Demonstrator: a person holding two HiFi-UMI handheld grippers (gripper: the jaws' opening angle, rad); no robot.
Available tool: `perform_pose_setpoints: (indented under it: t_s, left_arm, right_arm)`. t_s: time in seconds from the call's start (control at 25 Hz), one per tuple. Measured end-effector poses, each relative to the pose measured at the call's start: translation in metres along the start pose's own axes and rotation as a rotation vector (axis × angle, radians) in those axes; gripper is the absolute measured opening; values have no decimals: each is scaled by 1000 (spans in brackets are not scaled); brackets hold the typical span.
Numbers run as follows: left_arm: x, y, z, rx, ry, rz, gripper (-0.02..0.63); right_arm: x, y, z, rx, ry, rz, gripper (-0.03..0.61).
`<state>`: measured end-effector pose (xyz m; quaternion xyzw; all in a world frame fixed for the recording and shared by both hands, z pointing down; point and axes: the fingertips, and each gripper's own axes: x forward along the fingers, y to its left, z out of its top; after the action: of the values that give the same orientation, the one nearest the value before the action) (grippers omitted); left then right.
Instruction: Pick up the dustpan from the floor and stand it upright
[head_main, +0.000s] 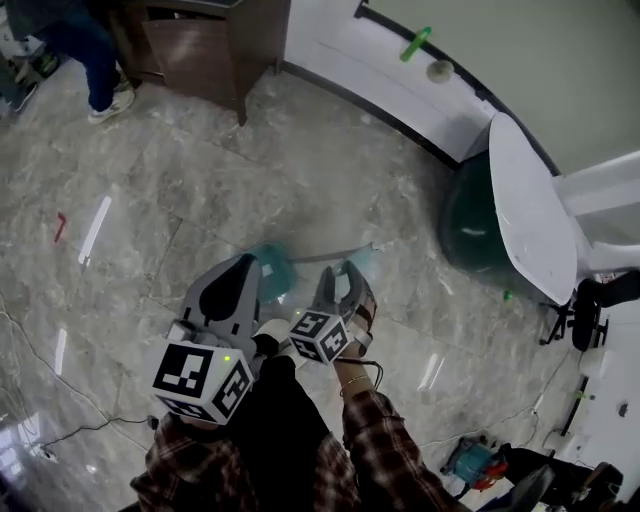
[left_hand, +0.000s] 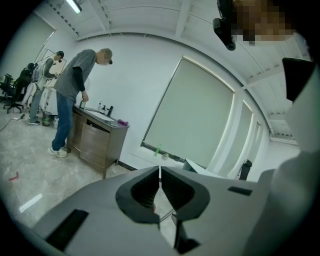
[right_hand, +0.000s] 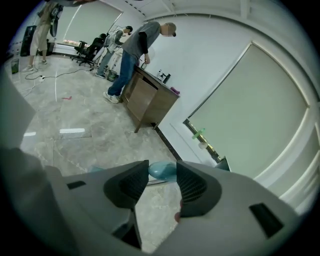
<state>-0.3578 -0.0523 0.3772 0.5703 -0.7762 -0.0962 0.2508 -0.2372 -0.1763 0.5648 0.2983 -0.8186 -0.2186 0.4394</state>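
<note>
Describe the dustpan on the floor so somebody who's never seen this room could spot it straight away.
On the grey marbled floor, look between the brown cabinet and the big dark green ball. The dustpan lies there, with a thin metal handle. It is pale translucent teal, far smaller and lighter than the ball.

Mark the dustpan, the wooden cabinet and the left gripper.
dustpan (head_main: 277, 270): head view, teal pan on the floor.
wooden cabinet (head_main: 198, 55): head view, front panel.
left gripper (left_hand: 160, 172): left gripper view, between the closed jaw tips.
</note>
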Motion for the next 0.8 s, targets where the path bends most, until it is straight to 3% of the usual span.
perform_pose_setpoints:
  t_s: [0.24, 0.48, 0.8]
  left_arm:
    - [-21, 25, 2, -24, -28, 47, 23]
    - [-25, 24, 0, -27, -31, 53, 21]
    - [-9, 12, 2, -18, -24, 42, 23]
  right_arm:
    - [-13, 24, 10, -35, -12, -25, 161]
    - [-21, 18, 8, -23, -32, -55, 161]
    - [-27, 12, 14, -19, -98, -10, 161]
